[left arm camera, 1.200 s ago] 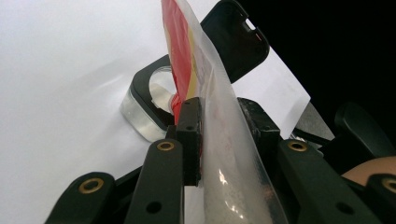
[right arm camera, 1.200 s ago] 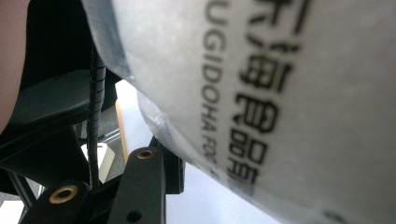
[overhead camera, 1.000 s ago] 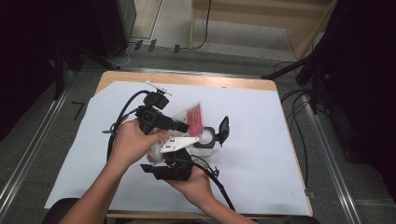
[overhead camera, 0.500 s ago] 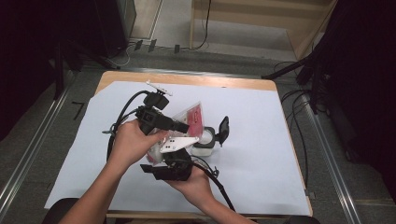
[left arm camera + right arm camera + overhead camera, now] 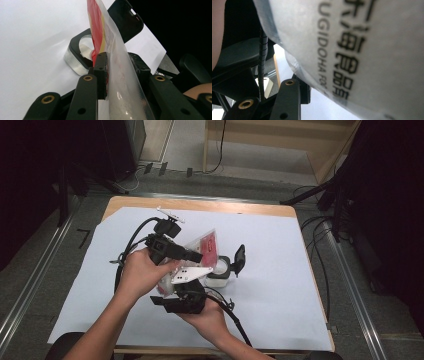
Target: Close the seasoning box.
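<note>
Taking the small clear container (image 5: 218,268) as the landmark, the right gripper (image 5: 186,296) sits nearest the person, just on the near side of it, with the clear plastic bag (image 5: 362,50) pressed up against its camera; how its jaws stand on the bag I cannot tell, since one jaw alone shows below the printed film. Just left of the container, the left gripper (image 5: 192,256) has its jaws closed narrowly on the bag (image 5: 117,62), the film pinched between the pads. The bag's long axis runs up and away from that grip, so its red-printed end (image 5: 206,245) hangs over the container's far-left edge, right above the round mouth (image 5: 86,48). The black hinged lid (image 5: 239,258) stands open on the container's right side. The coming move likely turns on tipping the bag toward that mouth.
</note>
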### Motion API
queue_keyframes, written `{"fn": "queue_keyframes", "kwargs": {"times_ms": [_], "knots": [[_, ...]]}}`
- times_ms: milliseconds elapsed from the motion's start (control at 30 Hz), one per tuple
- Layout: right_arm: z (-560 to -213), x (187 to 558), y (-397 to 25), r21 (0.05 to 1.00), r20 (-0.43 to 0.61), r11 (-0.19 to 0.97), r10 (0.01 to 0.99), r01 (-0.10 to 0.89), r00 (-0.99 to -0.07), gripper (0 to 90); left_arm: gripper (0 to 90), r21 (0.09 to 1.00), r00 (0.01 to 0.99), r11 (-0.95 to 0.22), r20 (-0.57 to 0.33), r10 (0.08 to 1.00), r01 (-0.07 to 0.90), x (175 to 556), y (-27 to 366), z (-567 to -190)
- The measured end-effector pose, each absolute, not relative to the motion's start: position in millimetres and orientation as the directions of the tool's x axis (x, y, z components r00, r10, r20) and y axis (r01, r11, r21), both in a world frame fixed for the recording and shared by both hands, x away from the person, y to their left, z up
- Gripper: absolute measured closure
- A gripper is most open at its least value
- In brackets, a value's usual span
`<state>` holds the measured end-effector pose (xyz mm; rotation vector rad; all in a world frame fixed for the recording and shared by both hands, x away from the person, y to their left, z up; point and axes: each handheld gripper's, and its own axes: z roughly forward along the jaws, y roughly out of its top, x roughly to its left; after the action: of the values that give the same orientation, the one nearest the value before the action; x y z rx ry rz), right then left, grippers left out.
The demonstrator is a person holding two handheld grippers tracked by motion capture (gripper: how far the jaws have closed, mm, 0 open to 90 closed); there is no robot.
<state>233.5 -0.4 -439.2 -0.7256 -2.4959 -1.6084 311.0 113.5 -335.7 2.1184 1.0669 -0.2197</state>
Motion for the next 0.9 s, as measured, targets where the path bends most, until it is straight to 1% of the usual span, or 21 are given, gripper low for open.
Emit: {"fn": "queue_keyframes", "kwargs": {"times_ms": [900], "knots": [[-439.0,233.0,-0.7,0.836,0.321,0.334,0.344,0.435,-0.882,62.7,71.0,0.543,0.646,-0.386,-0.445,0.620,0.745,310.8,113.1,-335.7]]}}
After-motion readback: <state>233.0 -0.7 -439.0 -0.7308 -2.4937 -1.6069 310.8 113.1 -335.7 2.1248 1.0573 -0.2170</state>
